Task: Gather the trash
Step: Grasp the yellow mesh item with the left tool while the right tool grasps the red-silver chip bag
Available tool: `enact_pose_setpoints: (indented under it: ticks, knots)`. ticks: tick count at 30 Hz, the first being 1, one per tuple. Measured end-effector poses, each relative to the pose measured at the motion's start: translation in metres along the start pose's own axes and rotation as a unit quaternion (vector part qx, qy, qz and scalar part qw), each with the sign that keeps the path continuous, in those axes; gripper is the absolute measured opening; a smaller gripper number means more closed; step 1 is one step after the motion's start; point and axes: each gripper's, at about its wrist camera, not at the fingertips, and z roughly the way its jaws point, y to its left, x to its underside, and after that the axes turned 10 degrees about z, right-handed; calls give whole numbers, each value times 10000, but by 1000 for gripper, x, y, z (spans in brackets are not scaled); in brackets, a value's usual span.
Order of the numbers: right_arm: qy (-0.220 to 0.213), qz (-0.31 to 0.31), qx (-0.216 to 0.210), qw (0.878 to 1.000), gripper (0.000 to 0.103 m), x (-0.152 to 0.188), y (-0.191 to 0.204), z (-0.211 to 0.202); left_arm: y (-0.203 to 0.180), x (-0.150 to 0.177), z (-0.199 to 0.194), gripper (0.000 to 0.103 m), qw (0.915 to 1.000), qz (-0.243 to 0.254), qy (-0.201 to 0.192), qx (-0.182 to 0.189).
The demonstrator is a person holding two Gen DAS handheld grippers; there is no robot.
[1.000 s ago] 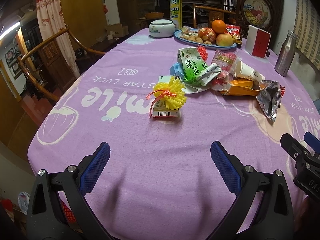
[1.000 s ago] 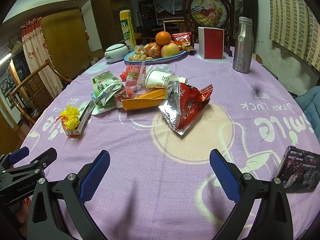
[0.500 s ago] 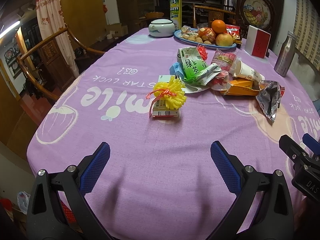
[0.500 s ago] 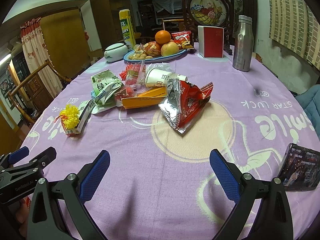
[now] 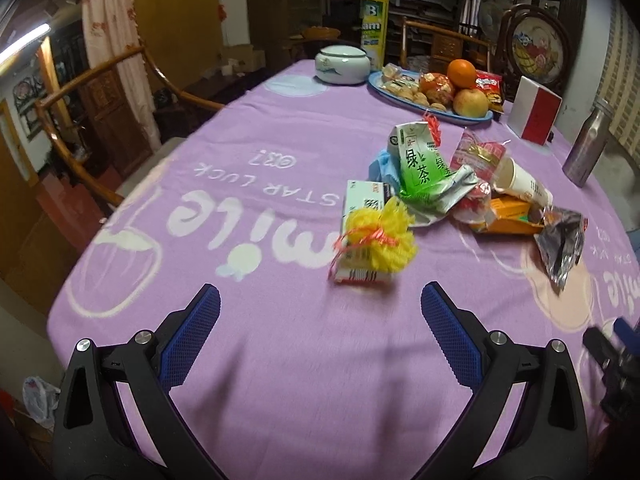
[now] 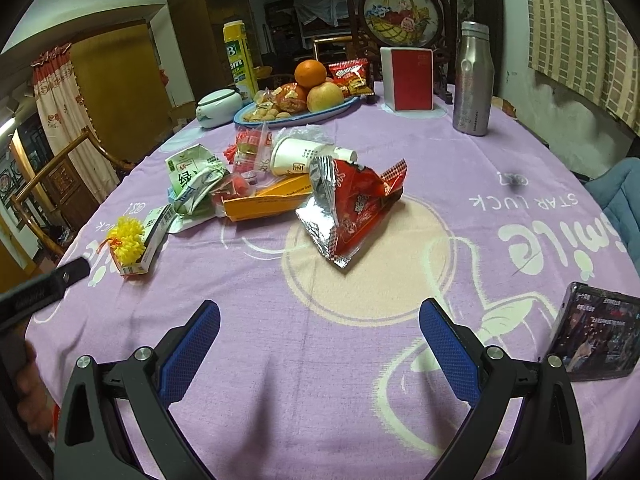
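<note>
Since nothing is gripped yet, read this as the very start
progress: none of the trash looks collected; whole pile sits on the purple tablecloth [image 6: 360, 360], no bin or bag visible on the table
left gripper [image 5: 320, 332]: fingers spread wide, empty, hovering over bare cloth near the table edge, aimed at the small carton with yellow pompom [image 5: 370, 246], the nearest item, not touching it
right gripper [image 6: 320, 332]: fingers spread wide, empty, over bare cloth, red foil snack bag [image 6: 352, 208] ahead of it, apart from it
trash pile: mid-table; green tea carton [image 5: 420, 160], tipped paper cup [image 6: 300, 156], orange box [image 6: 268, 202], clear wrappers [image 6: 252, 148] bunched together and partly overlapping; pompom carton and foil bag lie at the two ends of the pile
left to do: judging by this, everything; each piece needs picking up, and where it goes can't be told
not trash, likely: fruit plate [image 6: 344, 104] at far side, white lidded jar [image 6: 218, 106], red box [image 6: 408, 78], steel bottle [image 6: 472, 80], phone [image 6: 592, 336] near right edge
surface: soft printed cloth, "Smile / Star Luck" lettering, slight wrinkles; thin wrappers may drag on it
room: dim dining room, wooden chairs [image 5: 80, 120], curtain [image 5: 108, 32], cabinets behind
</note>
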Motion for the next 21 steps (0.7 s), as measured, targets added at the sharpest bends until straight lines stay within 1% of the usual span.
enact_pose_setpoints:
  ticks: [3, 6, 10, 13, 15, 16, 18, 19, 21]
  knots:
    - [83, -25, 19, 10000, 98, 0, -1, 8, -3, -14, 20, 97, 9997, -13, 186, 183]
    - [129, -22, 49, 9999, 98, -2, -3, 13, -12, -25, 36, 97, 9991, 116, 307, 254]
    - [136, 39, 110, 9998, 98, -7, -9, 17, -18, -36, 52, 95, 9992, 169, 349, 126]
    - [156, 62, 151, 9997, 98, -10, -13, 21, -17, -42, 62, 85, 9991, 120, 397, 98]
    - [183, 60, 154, 9997, 98, -11, -14, 23, -16, -45, 67, 73, 9989, 89, 435, 125]
    - [203, 51, 156, 9997, 98, -12, -14, 24, -16, -44, 69, 70, 9988, 77, 456, 148]
    - [208, 33, 173, 9996, 98, -14, -14, 25, -16, -43, 72, 52, 9983, 53, 533, 219]
    - [202, 23, 179, 9996, 98, -16, -14, 26, -17, -42, 73, 48, 9980, 46, 563, 275]
    - [194, 8, 188, 9996, 98, -18, -15, 26, -17, -41, 71, 45, 9982, 10, 530, 282]
